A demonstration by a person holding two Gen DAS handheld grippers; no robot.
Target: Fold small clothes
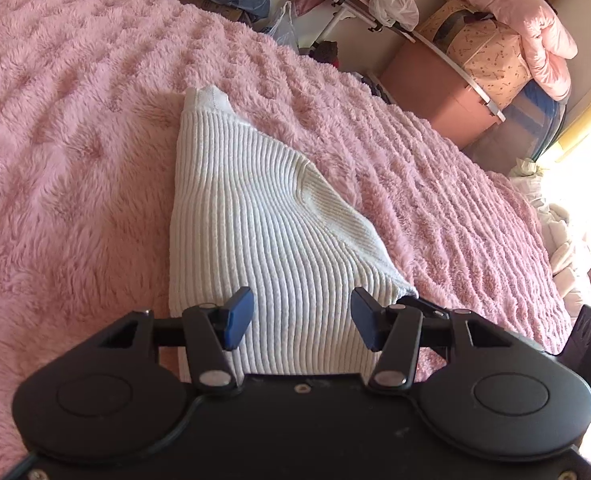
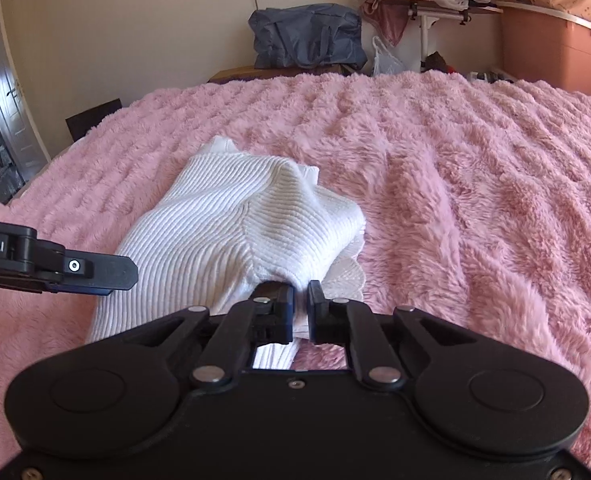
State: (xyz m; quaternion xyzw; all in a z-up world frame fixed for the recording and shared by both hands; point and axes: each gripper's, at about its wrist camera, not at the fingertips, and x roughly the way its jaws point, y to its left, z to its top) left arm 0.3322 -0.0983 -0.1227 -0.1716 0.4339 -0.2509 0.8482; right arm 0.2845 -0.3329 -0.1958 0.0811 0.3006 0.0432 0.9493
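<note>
The right gripper [image 2: 300, 304] pinches the white ribbed knit garment's [image 2: 223, 232] near edge, apparently to fold it. The left gripper [image 1: 301, 318] hovers released above the fluffy pink blanket [image 1: 75, 160].

A white ribbed knit garment [image 1: 255, 216] lies on a fluffy pink blanket [image 1: 75, 140], partly folded into a long, narrow shape. Its ribs run lengthwise along the main panel, while a flap folded across the top shows ribs at a slant. A plain-hemmed end points away, slightly raised. At the near end, scalloped trim [image 2: 349, 274] shows beneath the bunched, lifted fabric.
</note>
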